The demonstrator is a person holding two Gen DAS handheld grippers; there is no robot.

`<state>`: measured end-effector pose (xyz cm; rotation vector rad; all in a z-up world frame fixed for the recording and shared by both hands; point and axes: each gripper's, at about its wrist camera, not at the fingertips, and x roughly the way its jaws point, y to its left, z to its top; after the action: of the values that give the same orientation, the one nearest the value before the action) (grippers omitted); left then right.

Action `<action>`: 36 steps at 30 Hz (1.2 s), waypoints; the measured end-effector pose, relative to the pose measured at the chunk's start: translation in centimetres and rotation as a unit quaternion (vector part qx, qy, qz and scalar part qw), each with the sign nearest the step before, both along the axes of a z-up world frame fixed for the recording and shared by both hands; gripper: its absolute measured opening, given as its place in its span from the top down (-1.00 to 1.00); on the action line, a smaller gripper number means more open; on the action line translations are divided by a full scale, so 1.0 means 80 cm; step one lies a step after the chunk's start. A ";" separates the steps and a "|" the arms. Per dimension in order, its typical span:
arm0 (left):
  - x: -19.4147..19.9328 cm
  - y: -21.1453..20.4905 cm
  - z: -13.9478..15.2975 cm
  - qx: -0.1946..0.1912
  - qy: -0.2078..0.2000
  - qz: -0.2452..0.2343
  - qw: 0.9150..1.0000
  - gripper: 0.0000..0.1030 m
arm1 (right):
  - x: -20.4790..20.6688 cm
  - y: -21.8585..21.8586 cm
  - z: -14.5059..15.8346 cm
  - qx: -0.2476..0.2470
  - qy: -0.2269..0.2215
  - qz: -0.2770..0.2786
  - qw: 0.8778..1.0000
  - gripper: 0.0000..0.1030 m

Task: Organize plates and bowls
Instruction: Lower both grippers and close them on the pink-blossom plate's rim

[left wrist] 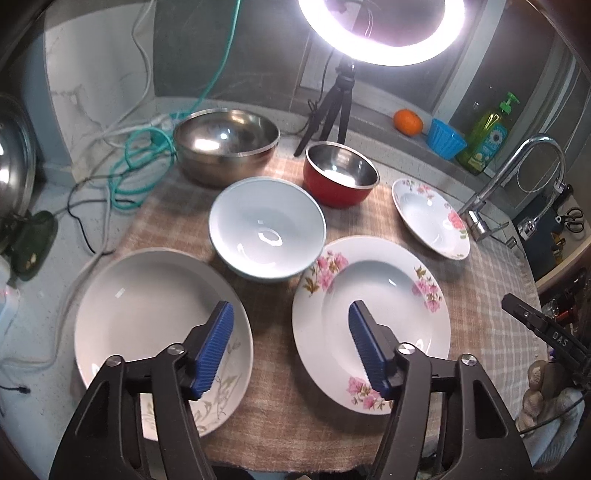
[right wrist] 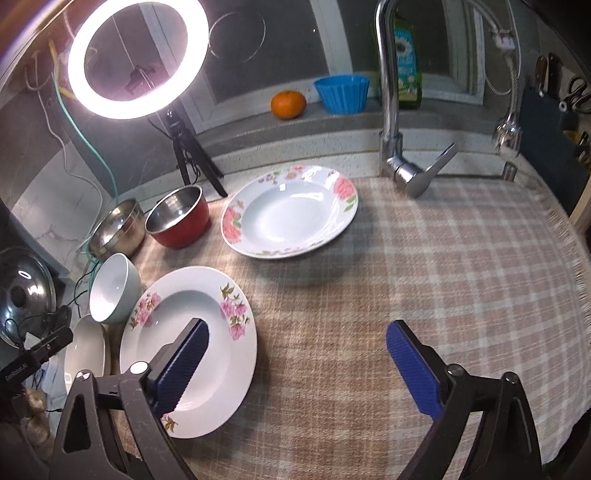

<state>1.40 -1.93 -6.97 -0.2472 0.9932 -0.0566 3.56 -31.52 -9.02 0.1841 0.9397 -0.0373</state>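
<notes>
Jaws of left gripper and right gripper released, nothing between them. Pink-flowered plate lies near on the checked cloth, between both grippers. Left gripper looks nearer it.

left wrist: looks steeply down and forward over the checked cloth on the worktop, close in | right wrist: same tilt, further right, facing the tap | shared: pink-flowered plate, ring light, red bowl; edges bent, probably by the fisheye
</notes>
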 end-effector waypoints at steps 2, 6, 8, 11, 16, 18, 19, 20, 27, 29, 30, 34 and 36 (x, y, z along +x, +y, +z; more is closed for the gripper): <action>0.001 0.000 -0.009 -0.014 0.015 -0.002 1.000 -0.06 | 0.004 -0.001 -0.009 0.007 0.011 0.004 1.000 -0.62; 0.004 -0.002 -0.025 -0.034 0.037 -0.007 0.999 0.21 | 0.012 -0.002 -0.023 0.025 0.031 0.017 0.999 -0.30; 0.006 -0.002 -0.032 -0.043 0.046 -0.010 0.998 0.36 | 0.015 -0.001 -0.031 0.035 0.041 0.024 0.998 -0.14; 0.013 0.000 -0.044 -0.058 0.063 -0.010 0.996 0.41 | 0.022 0.002 -0.041 0.050 0.055 0.033 0.997 -0.01; 0.024 0.001 -0.055 -0.075 0.077 -0.007 0.994 0.44 | 0.036 0.005 -0.059 0.077 0.077 0.043 0.993 0.12; 0.028 0.000 -0.056 -0.074 0.076 -0.009 0.994 0.44 | 0.042 0.007 -0.063 0.082 0.083 0.046 0.992 0.18; 0.029 -0.001 -0.057 -0.072 0.077 -0.011 0.994 0.44 | 0.045 0.007 -0.065 0.085 0.085 0.048 0.992 0.20; 0.031 -0.002 -0.059 -0.072 0.078 -0.011 0.994 0.44 | 0.046 0.008 -0.067 0.087 0.087 0.048 0.991 0.21; 0.041 -0.005 -0.066 -0.072 0.084 -0.013 0.994 0.49 | 0.060 0.009 -0.080 0.099 0.101 0.053 0.989 0.33; 0.043 -0.005 -0.068 -0.072 0.086 -0.012 0.994 0.50 | 0.063 0.009 -0.083 0.103 0.106 0.053 0.988 0.34; 0.044 -0.004 -0.069 -0.072 0.086 -0.012 0.994 0.51 | 0.065 0.009 -0.084 0.104 0.108 0.053 0.987 0.34; 0.048 -0.003 -0.074 -0.077 0.094 -0.013 0.993 0.61 | 0.072 0.009 -0.091 0.110 0.115 0.056 0.986 0.42; 0.050 -0.002 -0.076 -0.078 0.096 -0.013 0.992 0.64 | 0.073 0.009 -0.092 0.114 0.118 0.058 0.985 0.44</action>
<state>5.36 -2.11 -13.02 -0.3884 1.1854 -0.1366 9.38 -30.84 -16.42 0.3414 1.1908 0.1597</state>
